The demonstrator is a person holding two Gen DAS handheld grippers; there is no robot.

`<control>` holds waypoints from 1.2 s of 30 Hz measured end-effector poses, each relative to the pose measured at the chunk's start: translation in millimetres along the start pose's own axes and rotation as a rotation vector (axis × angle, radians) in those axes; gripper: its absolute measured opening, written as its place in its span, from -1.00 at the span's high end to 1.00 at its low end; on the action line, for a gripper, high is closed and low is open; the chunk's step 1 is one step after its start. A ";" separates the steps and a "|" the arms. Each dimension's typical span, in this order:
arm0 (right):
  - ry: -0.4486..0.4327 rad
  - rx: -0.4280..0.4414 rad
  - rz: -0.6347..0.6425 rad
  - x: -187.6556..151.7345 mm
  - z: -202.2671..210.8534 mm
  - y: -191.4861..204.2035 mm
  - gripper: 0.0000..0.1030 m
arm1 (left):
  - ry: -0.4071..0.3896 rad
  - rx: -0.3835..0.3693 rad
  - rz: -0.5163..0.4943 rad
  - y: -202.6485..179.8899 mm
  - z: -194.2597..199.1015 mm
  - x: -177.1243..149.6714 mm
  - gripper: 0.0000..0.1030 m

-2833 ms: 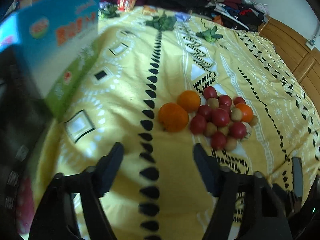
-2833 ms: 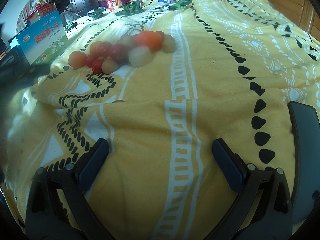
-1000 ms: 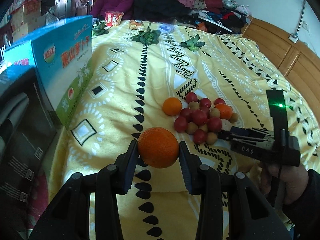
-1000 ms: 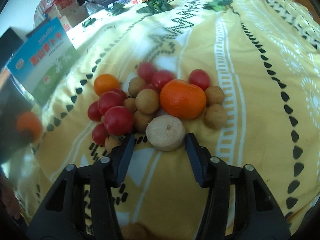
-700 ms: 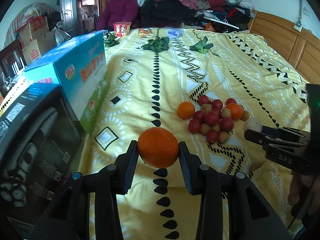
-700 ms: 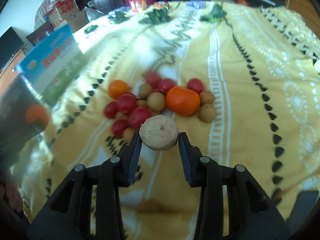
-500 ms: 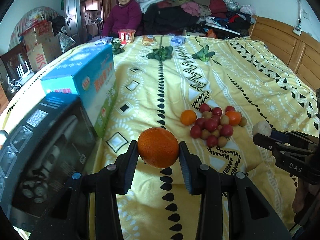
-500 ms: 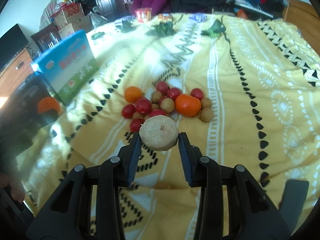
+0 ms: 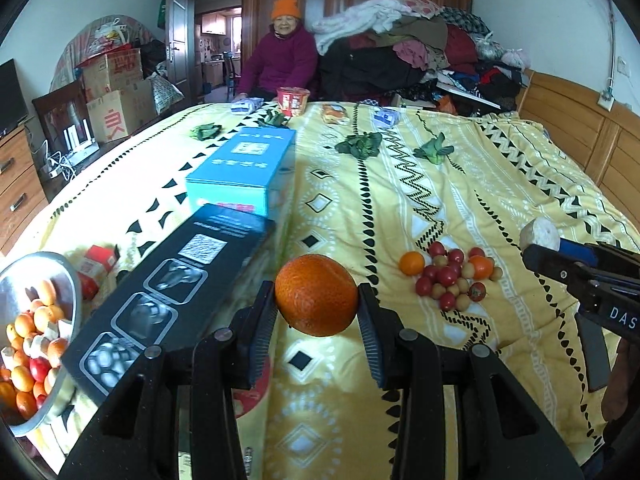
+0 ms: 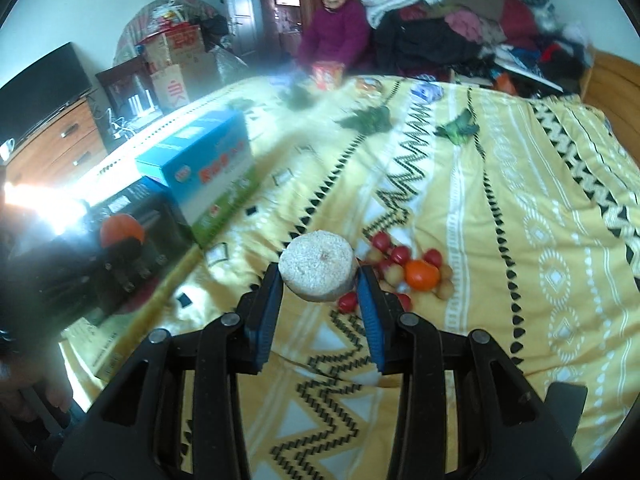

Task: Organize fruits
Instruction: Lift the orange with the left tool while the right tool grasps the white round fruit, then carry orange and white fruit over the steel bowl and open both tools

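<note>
- Step in hand, as I judge it: the carry. Both tools are loaded and lifted clear of the yellow bedspread (image 9: 460,184), on the way from the fruit pile (image 9: 450,276) to wherever the sorted fruit goes.
- The left gripper (image 9: 317,312) is clamped on an orange (image 9: 316,294), one pad on each flank, held above the bedspread near its front edge.
- The right gripper (image 10: 320,286) is clamped on a pale round piece (image 10: 317,266) — a flat, cut-looking face, tan and grainy, with a small mark at its centre; what fruit it is I cannot tell.
- The likely destination is the metal bowl (image 9: 76,292) at the far left of the left view, beyond the black box (image 9: 168,292) and already holding small orange and red fruit.
- The next move calls for swinging the orange left past the black box and lowering it over the bowl before opening — the rim sits low and close to the box.
- The orange is deep in colour, dimpled and slightly flattened, far larger than what lies in the pile.
- The pile sits right of centre on the bedspread: red and tan small fruit, with two small oranges touching it.
</note>
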State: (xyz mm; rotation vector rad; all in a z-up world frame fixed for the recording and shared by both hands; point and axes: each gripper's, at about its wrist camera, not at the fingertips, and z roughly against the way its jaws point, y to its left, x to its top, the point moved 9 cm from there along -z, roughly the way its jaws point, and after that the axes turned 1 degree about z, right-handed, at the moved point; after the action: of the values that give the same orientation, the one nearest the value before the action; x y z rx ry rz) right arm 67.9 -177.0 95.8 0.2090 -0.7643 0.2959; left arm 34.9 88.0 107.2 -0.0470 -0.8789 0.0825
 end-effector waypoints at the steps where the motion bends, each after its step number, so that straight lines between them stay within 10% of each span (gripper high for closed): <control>1: -0.002 0.007 0.006 2.6 0.5 5.9 0.25 | -0.001 0.001 0.006 4.8 2.5 -0.6 0.20; 15: -0.049 0.216 0.112 65.5 5.0 150.3 0.25 | -0.124 0.192 0.290 194.7 75.9 31.5 0.20; 25: 0.016 0.459 0.275 77.4 -16.0 318.3 0.25 | -0.104 0.389 0.496 348.6 112.8 -15.0 0.20; 36: 0.183 0.582 0.326 43.6 -57.5 400.9 0.25 | 0.057 0.487 0.459 384.7 87.5 -74.7 0.20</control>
State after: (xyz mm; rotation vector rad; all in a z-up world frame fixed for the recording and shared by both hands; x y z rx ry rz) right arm -0.2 224.0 117.5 0.5994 -0.5122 0.8371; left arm -100.3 464.9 76.8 0.2051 -0.7580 0.7182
